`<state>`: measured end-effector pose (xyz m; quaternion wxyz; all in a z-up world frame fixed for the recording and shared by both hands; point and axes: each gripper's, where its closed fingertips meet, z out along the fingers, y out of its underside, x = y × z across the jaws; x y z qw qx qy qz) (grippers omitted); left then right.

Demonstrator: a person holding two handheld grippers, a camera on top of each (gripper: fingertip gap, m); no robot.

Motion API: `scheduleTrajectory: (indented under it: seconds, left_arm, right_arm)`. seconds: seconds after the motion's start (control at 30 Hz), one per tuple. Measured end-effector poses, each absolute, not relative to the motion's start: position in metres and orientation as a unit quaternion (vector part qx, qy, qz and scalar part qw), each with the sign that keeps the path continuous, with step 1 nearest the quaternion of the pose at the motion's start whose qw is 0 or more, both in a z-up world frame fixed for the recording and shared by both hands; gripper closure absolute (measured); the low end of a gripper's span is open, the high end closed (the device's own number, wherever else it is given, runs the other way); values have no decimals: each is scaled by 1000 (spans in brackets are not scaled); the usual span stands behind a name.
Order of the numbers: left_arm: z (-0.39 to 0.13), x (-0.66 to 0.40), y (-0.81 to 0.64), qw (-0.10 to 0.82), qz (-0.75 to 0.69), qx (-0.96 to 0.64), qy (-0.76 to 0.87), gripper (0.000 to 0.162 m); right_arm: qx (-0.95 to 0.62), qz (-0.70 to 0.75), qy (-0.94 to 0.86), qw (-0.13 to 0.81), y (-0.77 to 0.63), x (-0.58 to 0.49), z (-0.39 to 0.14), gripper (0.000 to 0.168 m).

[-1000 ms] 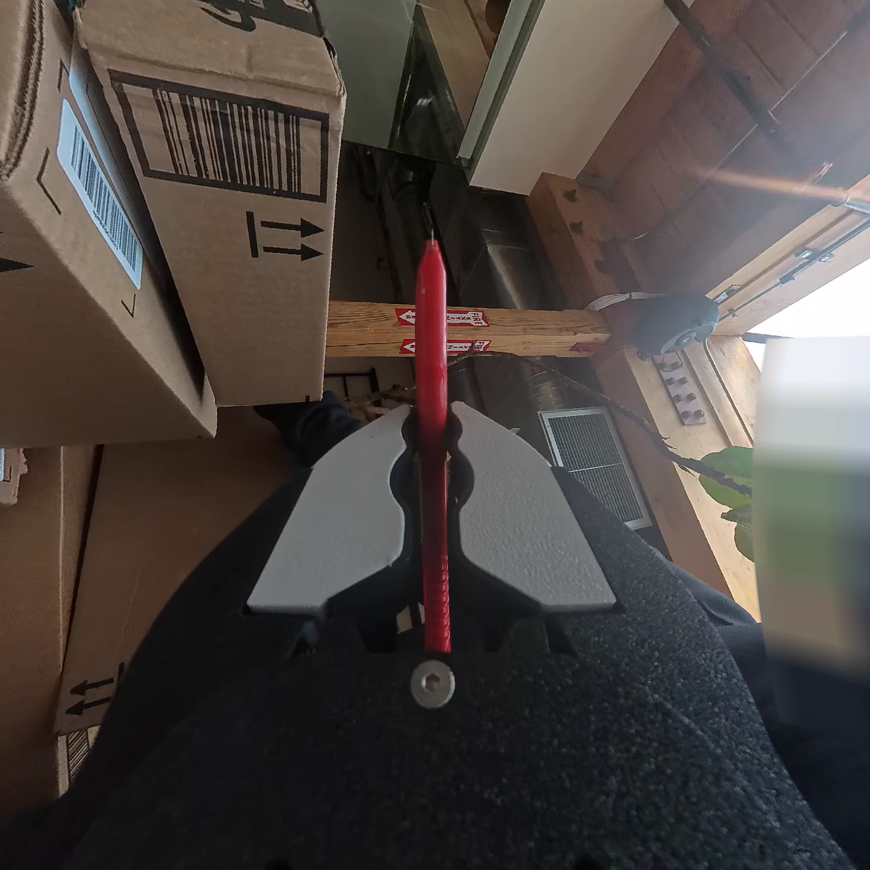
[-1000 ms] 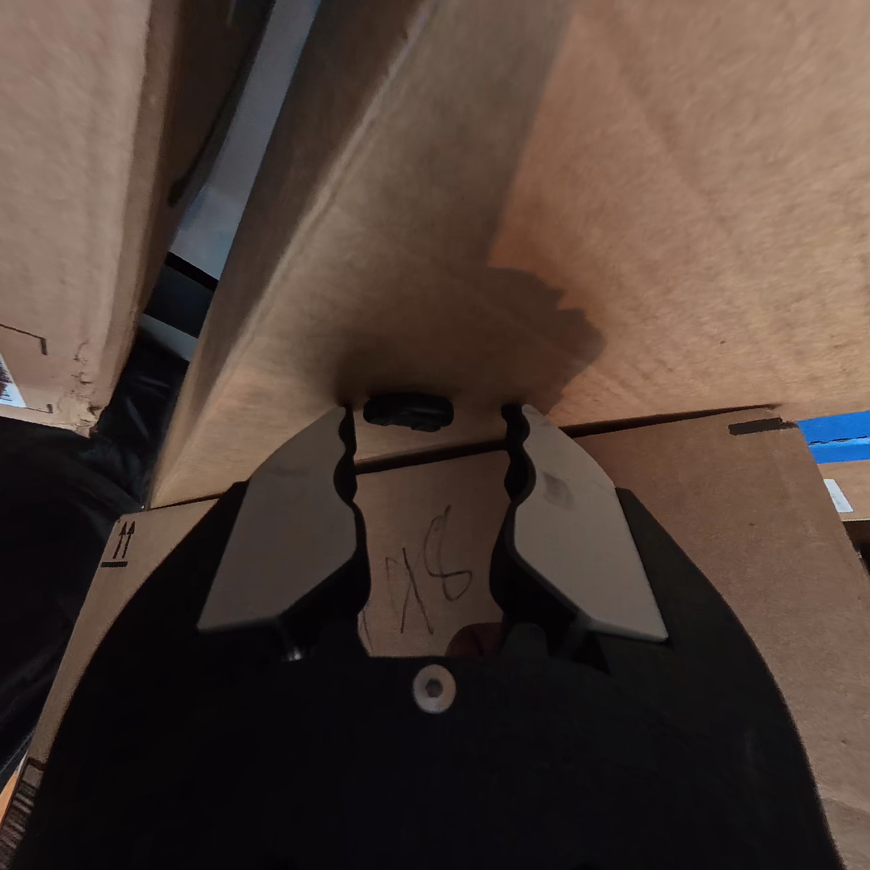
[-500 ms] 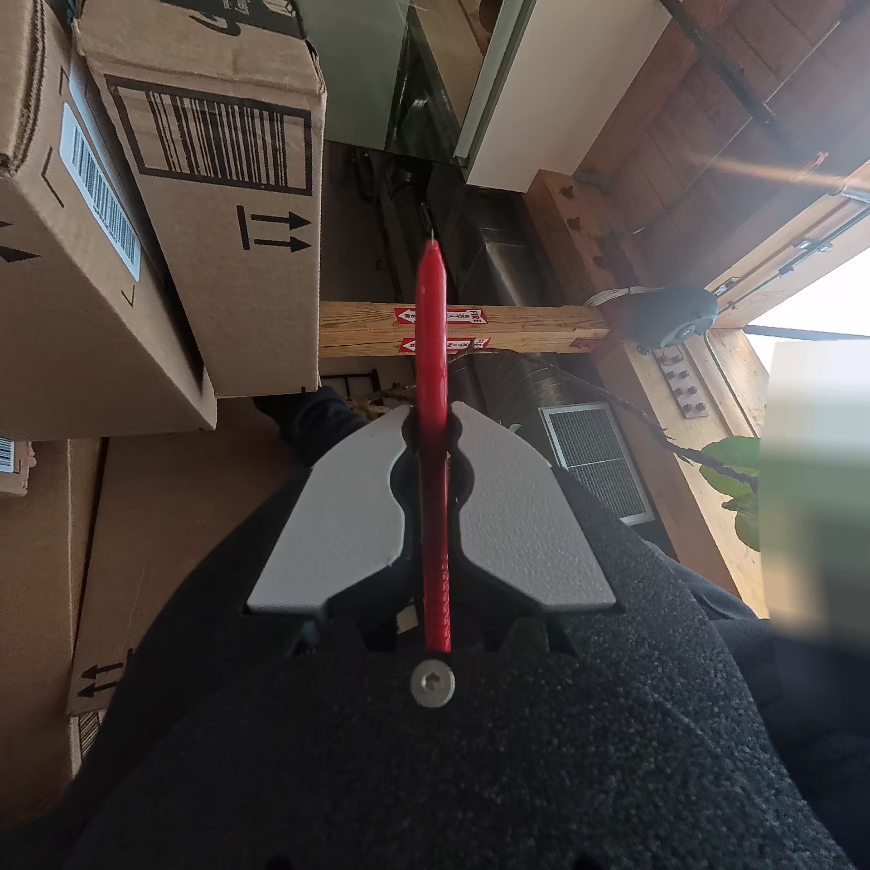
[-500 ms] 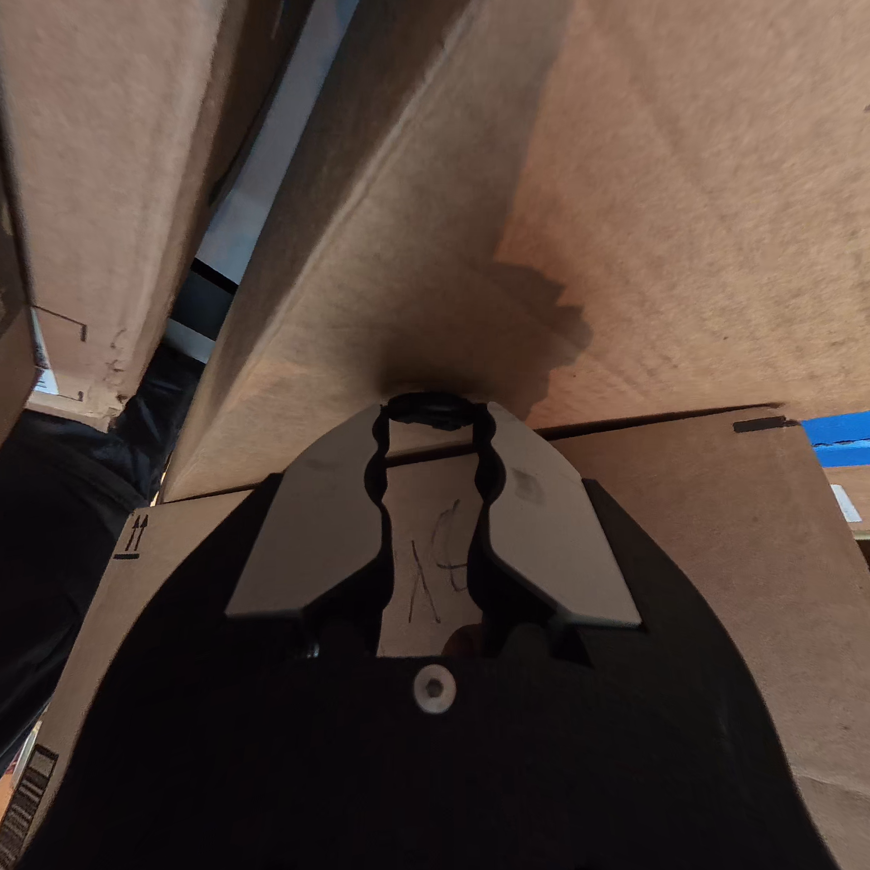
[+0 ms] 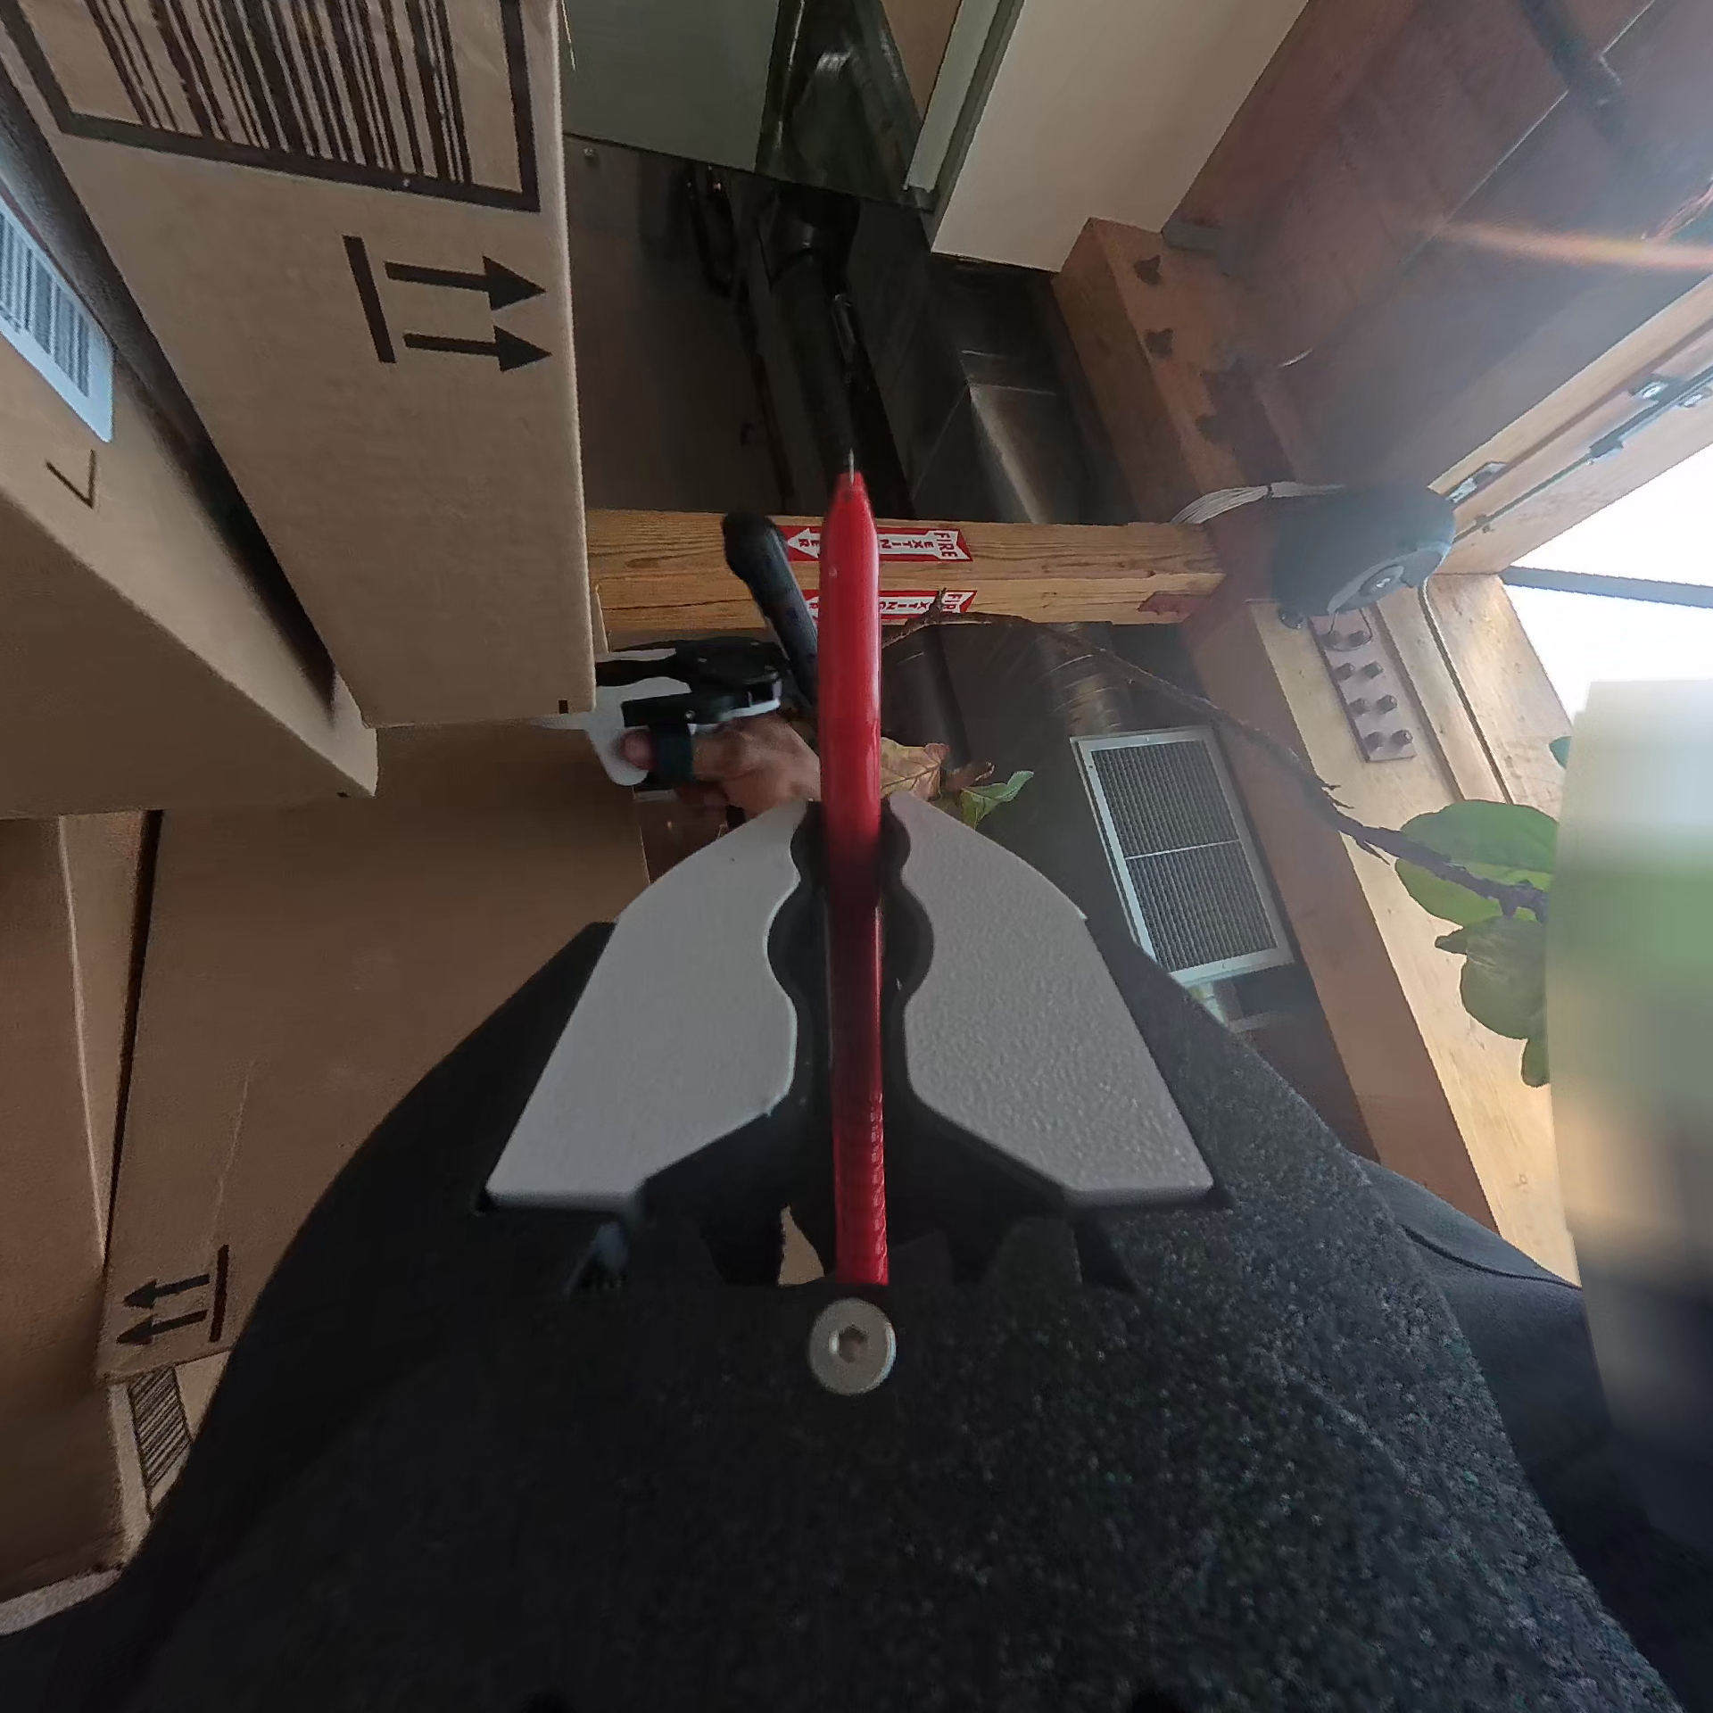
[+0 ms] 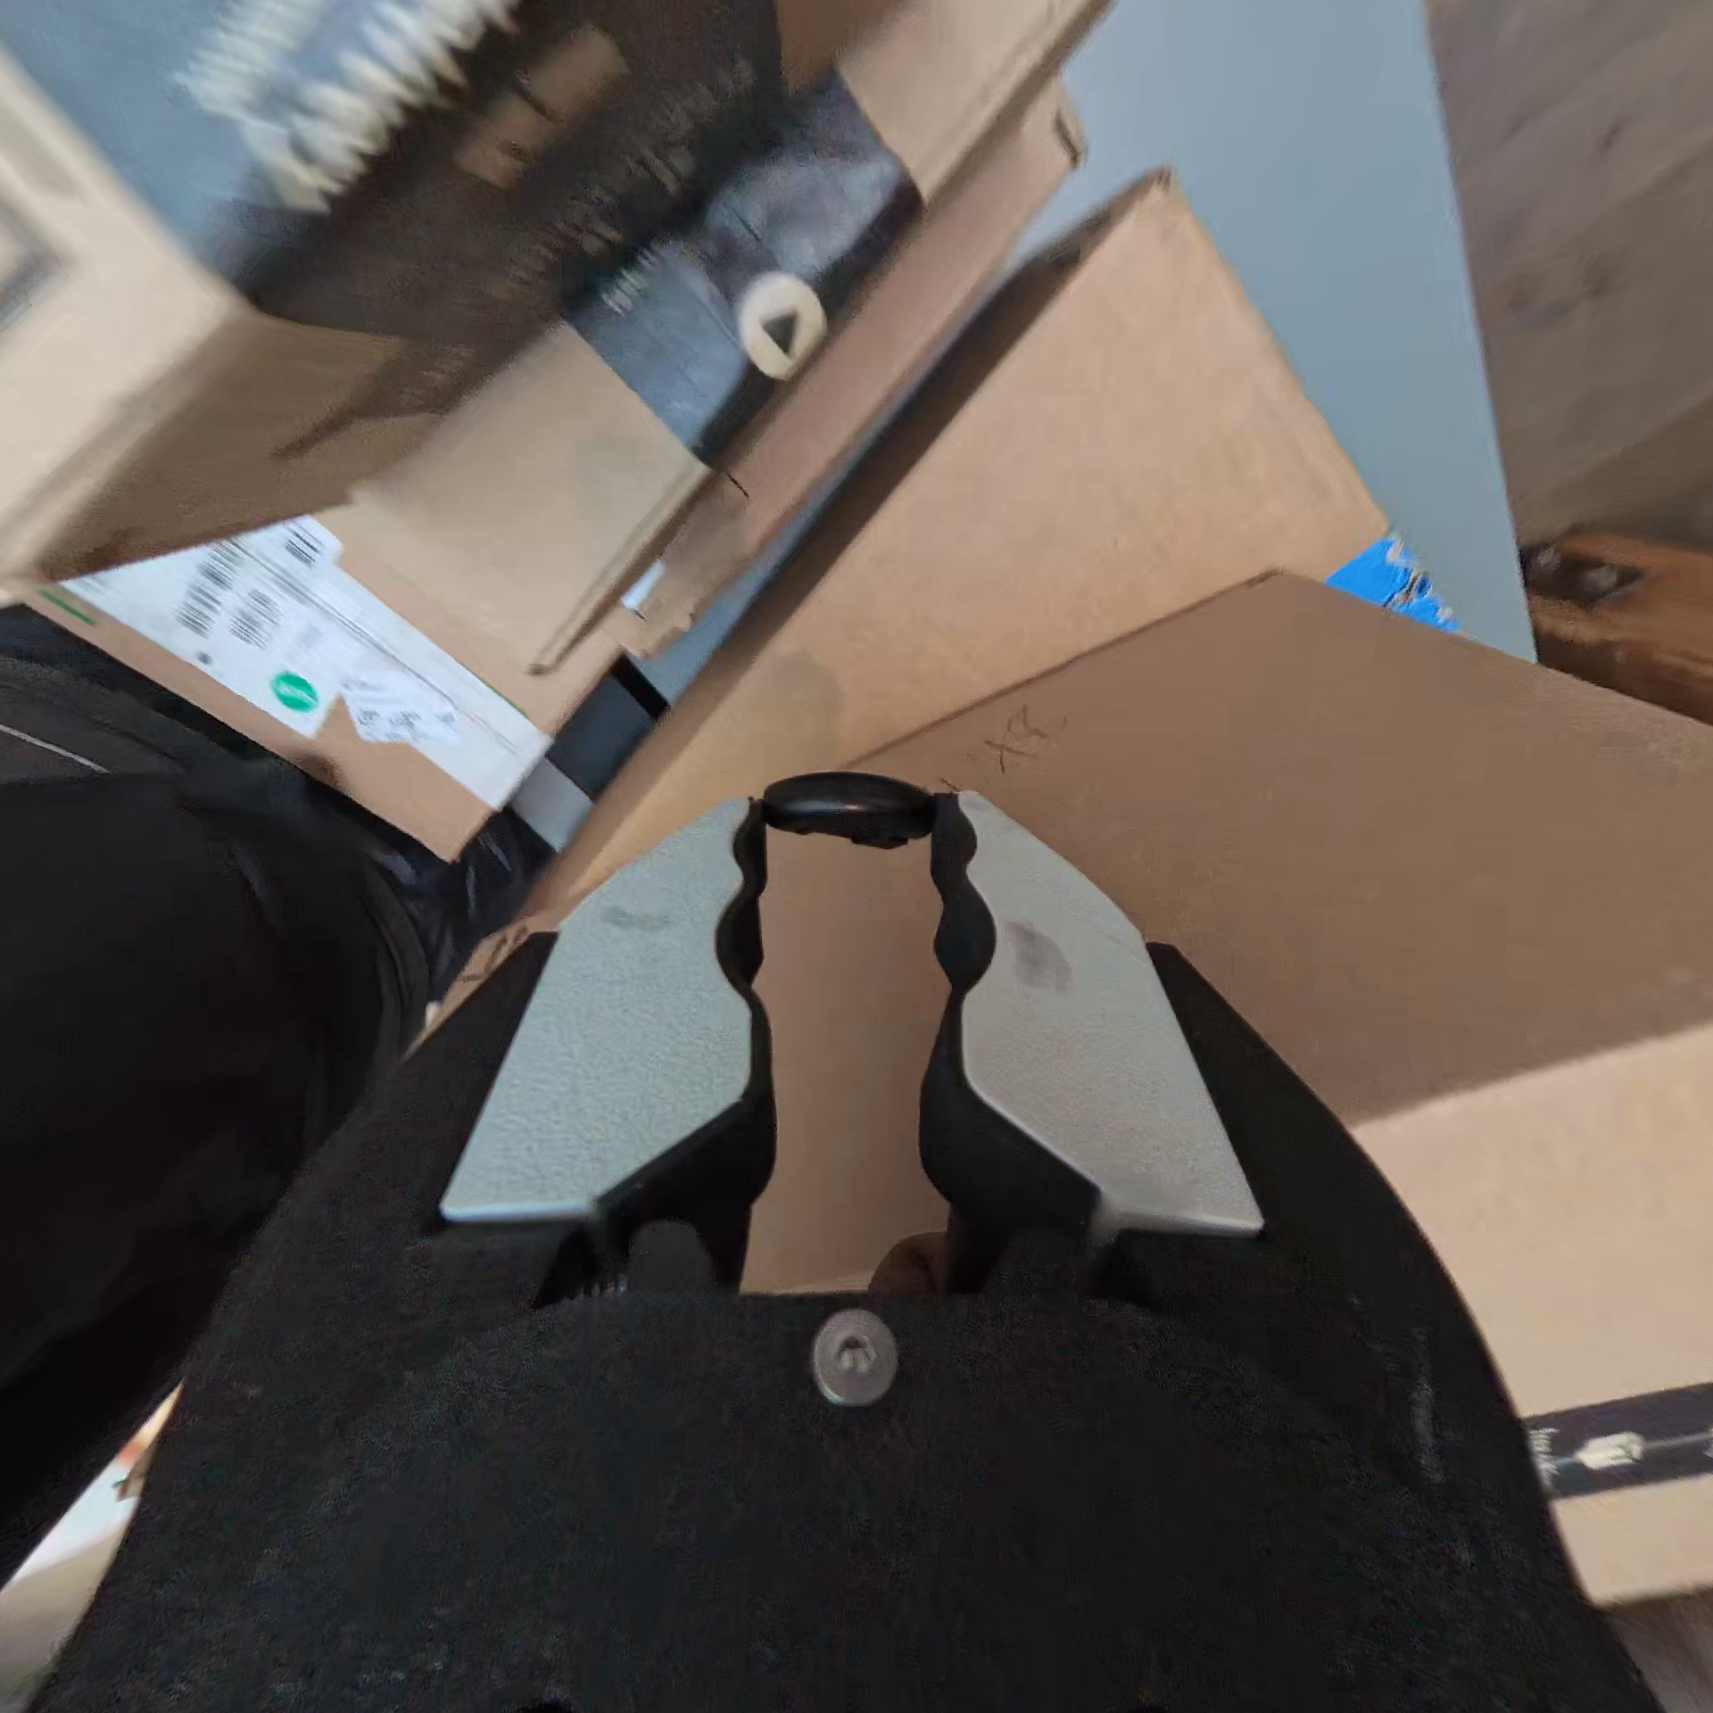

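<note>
Here the left gripper (image 5: 848, 816) has its jaws clenched on a red pen (image 5: 851, 834), which runs straight along the gap between the two pale fingers (image 5: 667, 1010), its rear end near the screw at the gripper's base and its fine tip pointing forward past the fingertips. Beyond that tip lies a pale wooden beam (image 5: 1038, 565) bearing red and white stickers (image 5: 913, 547), and a slim black object (image 5: 774, 593) slants across the beam just to the left of the pen. Behind the pen, near the lower edge of a cardboard box with printed arrows (image 5: 389, 445), a person's hand (image 5: 742, 755) grips a black and white device (image 5: 686, 691), partly hidden by the pen and the box. More cardboard boxes fill the left side of the left wrist view; to the right are a grey vent grille (image 5: 1177, 853), a dark round fitting (image 5: 1353, 551) on a wooden post, and green leaves (image 5: 1483, 853). The right gripper (image 6: 848, 816) has its jaws part-way closed, grasping a small black cap-like piece (image 6: 848, 805) pinched between the very tips of the fingers (image 6: 630, 1038), the rest of the gap between them free. Just behind that piece is the top edge of a large brown carton (image 6: 1298, 881) with faint pen scribbles on it, and other cartons are stacked beyond, one with a white shipping label (image 6: 306, 649). The upper left of the right wrist view is blurred, and dark clothing (image 6: 167, 973) fills its left side.
</note>
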<state>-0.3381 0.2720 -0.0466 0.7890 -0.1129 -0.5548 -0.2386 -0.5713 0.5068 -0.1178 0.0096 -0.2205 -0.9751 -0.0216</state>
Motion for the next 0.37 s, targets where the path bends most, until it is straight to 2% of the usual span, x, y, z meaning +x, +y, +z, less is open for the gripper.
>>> scheduleTrajectory:
  seconds: [0.2,0.37]
  left_arm:
    - [-20,-370,320,785,-278,-157,-532,152]
    - [0,-396,388,780,-315,-168,-514,152]
  right_arm:
    - [-165,387,-904,75,492,-506,0,134]
    - [-162,535,-821,116,545,-463,38,134]
